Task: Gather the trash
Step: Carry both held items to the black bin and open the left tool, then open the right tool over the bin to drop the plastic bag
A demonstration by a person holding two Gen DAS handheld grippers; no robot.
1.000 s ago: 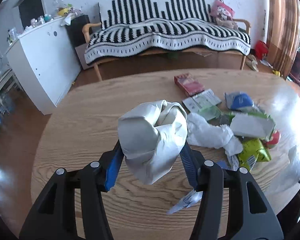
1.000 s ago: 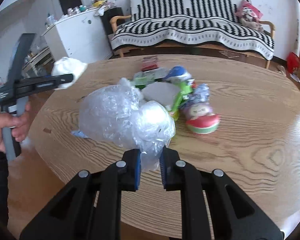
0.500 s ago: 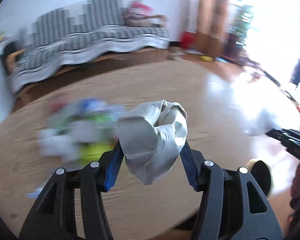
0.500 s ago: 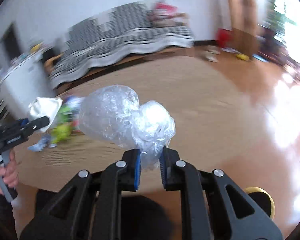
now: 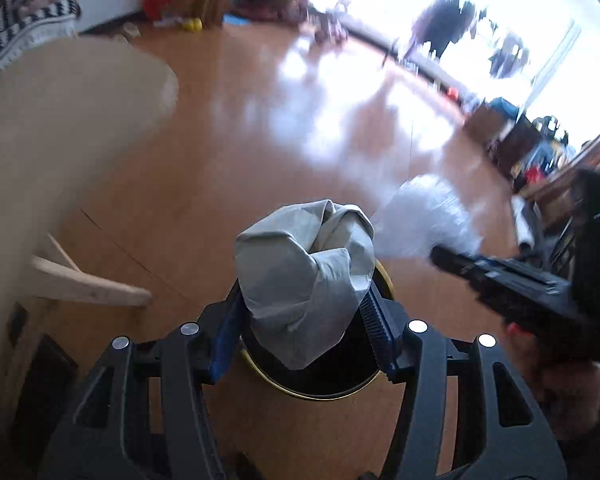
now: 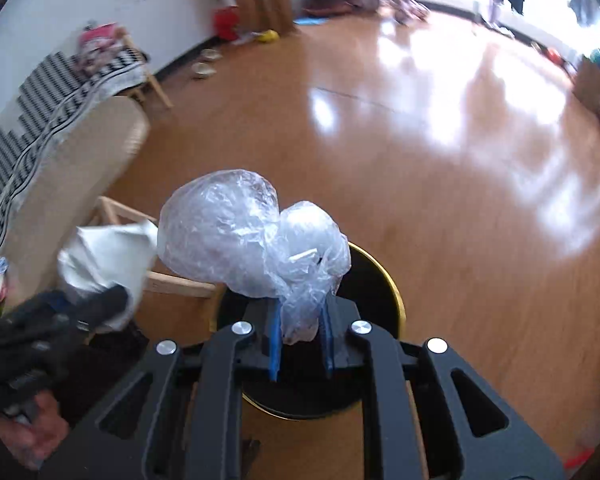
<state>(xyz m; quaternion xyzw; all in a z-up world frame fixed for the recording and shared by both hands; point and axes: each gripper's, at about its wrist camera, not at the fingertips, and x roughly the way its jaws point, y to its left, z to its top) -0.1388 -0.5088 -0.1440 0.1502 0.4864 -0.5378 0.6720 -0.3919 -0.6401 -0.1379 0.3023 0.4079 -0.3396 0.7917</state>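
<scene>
My left gripper (image 5: 300,320) is shut on a crumpled grey-white paper wad (image 5: 300,276) and holds it right above a round black bin with a gold rim (image 5: 320,376) on the floor. My right gripper (image 6: 300,336) is shut on a clear crumpled plastic bag (image 6: 240,248), also above the bin (image 6: 376,280). The right gripper and its bag (image 5: 424,220) show blurred at the right of the left wrist view. The left gripper and the wad (image 6: 104,256) show at the left of the right wrist view.
The wooden table's edge (image 5: 72,128) and its pale leg brace (image 5: 84,280) stand left of the bin. Shiny wooden floor (image 6: 440,140) spreads ahead. The striped sofa (image 6: 40,108) is far left. Furniture and clutter line the bright window side (image 5: 532,148).
Both grippers swung away from the table and its trash pile, to the right and down, and now hang over the floor bin. Each keeps its hold.
</scene>
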